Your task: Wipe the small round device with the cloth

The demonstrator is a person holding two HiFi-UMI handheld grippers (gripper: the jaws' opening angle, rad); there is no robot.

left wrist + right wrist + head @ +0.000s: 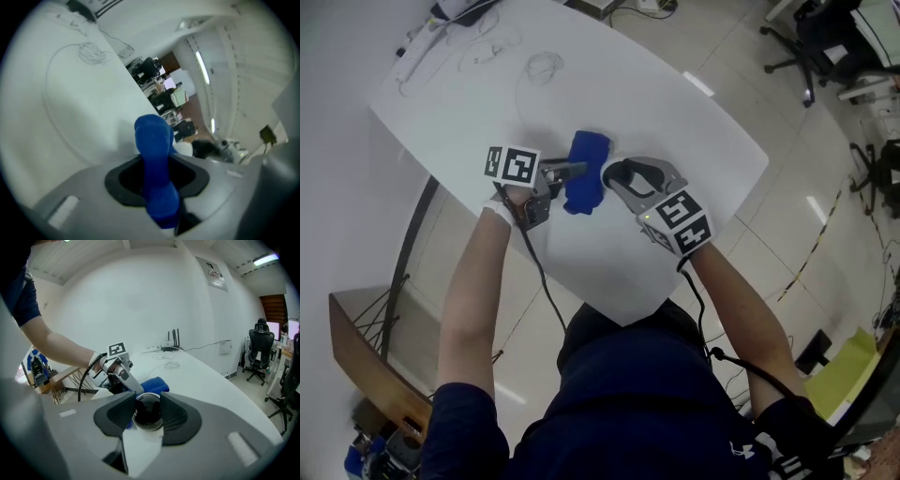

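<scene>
A blue cloth [584,172] hangs bunched in my left gripper [574,172], which is shut on it; in the left gripper view the cloth [155,168] runs up between the two dark pads [124,180]. My right gripper [614,175] is shut on the small round device [147,411], a glossy black dome with a white base, held between the pads [176,418] just above the white table [675,141]. The cloth [151,385] lies right behind the device, close to it; contact is hard to tell.
Loose white cables [539,66] and a power strip [417,52] lie at the table's far end. Office chairs [811,42] stand on the floor beyond the table. A wooden rack [370,366] stands at the lower left.
</scene>
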